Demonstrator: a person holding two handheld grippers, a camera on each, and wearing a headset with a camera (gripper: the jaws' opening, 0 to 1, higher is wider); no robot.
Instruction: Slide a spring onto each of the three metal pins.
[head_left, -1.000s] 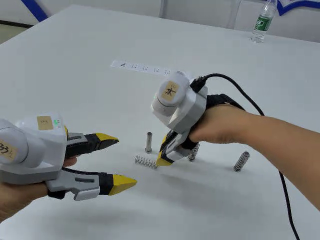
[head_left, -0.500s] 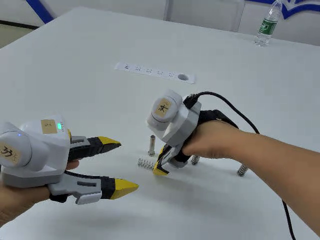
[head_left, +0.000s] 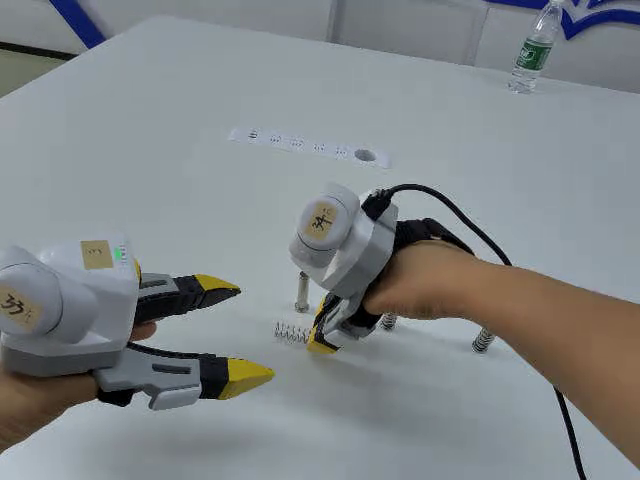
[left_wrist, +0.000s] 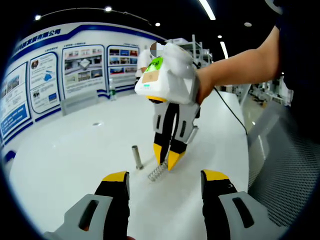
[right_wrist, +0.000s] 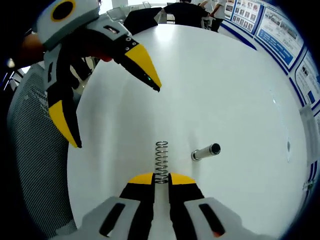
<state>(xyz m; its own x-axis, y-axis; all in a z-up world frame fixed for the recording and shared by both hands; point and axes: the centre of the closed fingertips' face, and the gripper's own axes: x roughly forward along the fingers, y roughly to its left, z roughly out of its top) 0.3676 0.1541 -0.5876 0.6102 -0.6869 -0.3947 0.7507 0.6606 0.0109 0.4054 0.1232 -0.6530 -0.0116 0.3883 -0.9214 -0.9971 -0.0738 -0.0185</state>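
Two grippers work over the white tabletop (head_left: 150, 120). At the left, the left gripper (head_left: 238, 330) is held low and clear of the work. Its black, yellow-tipped jaws are wide apart with nothing between them. This is judged a standby position that leaves the approach free.

To its right, a small coiled steel spring (head_left: 291, 332) lies flat on the tabletop, just in front of a short grey metal pin (head_left: 302, 291). The pin stands upright and bare.

The right gripper (head_left: 322, 340) points steeply down at the right-hand end of that spring. In the right gripper view its jaws are drawn almost together on the near end of the spring (right_wrist: 161, 159), which runs straight out from between the tips. The pin (right_wrist: 205, 152) lies just right of the coil, apart from it. The end grip appears chosen so that the free end can be raised and led over the pin top.

Further right stand a second upright spring (head_left: 388, 321), half hidden by the person's hand, and a third upright spring (head_left: 484, 340). Both are judged already seated on pins, though the pins inside cannot be made out.
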